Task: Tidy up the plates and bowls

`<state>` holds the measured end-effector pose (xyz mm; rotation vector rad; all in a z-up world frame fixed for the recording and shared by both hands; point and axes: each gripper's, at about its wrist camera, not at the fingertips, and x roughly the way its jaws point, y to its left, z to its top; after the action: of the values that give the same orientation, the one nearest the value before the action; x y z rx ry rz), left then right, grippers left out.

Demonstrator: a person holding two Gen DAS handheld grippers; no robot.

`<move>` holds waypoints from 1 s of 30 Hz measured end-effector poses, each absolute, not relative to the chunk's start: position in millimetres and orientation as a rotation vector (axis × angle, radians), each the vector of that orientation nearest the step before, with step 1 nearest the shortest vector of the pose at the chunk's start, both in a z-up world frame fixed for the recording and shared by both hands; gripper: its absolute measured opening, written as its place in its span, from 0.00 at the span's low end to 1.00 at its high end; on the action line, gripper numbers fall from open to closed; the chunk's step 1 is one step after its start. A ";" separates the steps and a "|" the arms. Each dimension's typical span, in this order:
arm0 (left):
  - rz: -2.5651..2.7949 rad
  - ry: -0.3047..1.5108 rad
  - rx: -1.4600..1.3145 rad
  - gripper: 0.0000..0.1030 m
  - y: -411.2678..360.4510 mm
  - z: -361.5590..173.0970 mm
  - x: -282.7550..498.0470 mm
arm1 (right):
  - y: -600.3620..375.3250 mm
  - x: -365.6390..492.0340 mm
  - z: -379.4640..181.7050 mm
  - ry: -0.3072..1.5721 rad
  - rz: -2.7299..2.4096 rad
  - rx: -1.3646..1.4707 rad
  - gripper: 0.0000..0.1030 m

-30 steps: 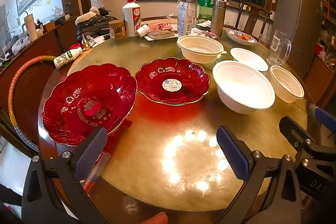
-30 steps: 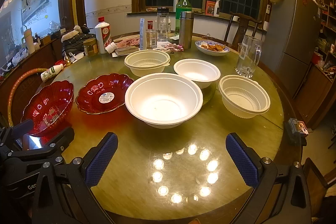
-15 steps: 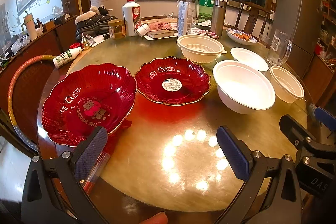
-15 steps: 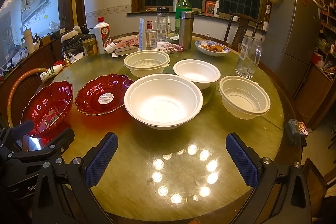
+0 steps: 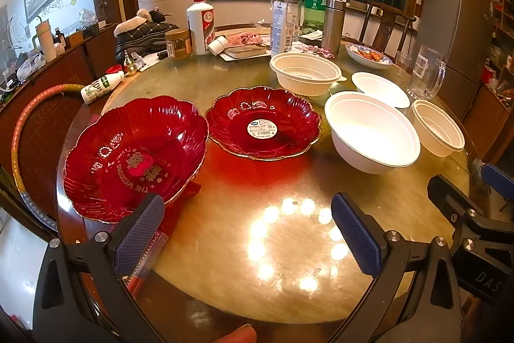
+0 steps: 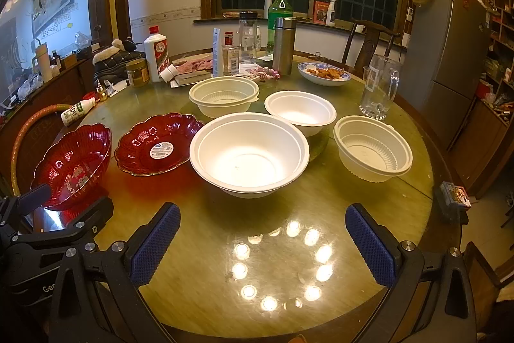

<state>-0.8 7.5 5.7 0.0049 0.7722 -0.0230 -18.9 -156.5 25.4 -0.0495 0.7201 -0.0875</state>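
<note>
Red scalloped plates [image 5: 263, 124] w/ gold rims, white bowls [image 6: 249, 151] empty.

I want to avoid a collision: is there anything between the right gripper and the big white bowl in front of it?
Nothing visible. Between the open right gripper and the big white bowl lies only bare table with lamp reflections.

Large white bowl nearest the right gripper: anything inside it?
The large white bowl looks empty: bare white floor and walls. A second rim line suggests a nested bowl; anything between them is hidden.
</note>
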 end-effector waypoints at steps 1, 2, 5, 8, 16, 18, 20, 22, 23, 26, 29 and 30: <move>-0.023 0.772 0.005 1.00 7.3 5.9 -0.7 | -156.6 -19.0 25.3 0.720 -0.088 -0.049 1.00; -0.024 0.771 0.004 1.00 7.2 5.8 -0.8 | -156.8 -19.2 25.1 0.720 -0.089 -0.049 1.00; -0.023 0.772 0.004 1.00 7.2 5.2 -0.6 | -156.9 -19.3 25.2 0.720 -0.089 -0.048 1.00; -0.024 0.773 0.004 1.00 7.2 5.2 -0.6 | -157.0 -19.2 25.3 0.720 -0.090 -0.048 1.00; -0.053 0.764 -0.023 1.00 14.7 8.9 -8.0 | -158.3 -21.4 27.0 0.715 -0.069 -0.029 1.00; -0.068 0.747 -0.051 1.00 28.4 13.9 -15.2 | -158.5 -21.8 27.3 0.722 -0.026 0.007 1.00; -0.064 0.717 -0.090 1.00 47.4 21.6 -22.5 | -154.6 -19.4 26.4 0.741 0.028 0.046 1.00; -0.049 0.686 -0.121 1.00 69.1 28.6 -28.5 | -146.0 -13.8 24.7 0.766 0.096 0.080 1.00; -0.034 0.664 -0.133 1.00 83.3 31.7 -31.7 | -138.9 -10.0 23.3 0.779 0.138 0.096 1.00; 0.060 0.636 -0.126 1.00 114.2 34.9 -31.8 | -112.0 4.0 19.7 0.813 0.234 0.124 1.00; 0.111 0.659 -0.139 1.00 143.7 26.1 -19.6 | -82.0 19.6 13.8 0.853 0.324 0.154 1.00; 0.118 0.677 -0.149 1.00 152.6 20.7 -15.0 | -70.6 25.8 11.3 0.869 0.347 0.164 1.00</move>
<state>-15.0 152.6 20.7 -0.1493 0.6773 0.1179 25.8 -70.6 11.3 0.1638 0.8693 0.3473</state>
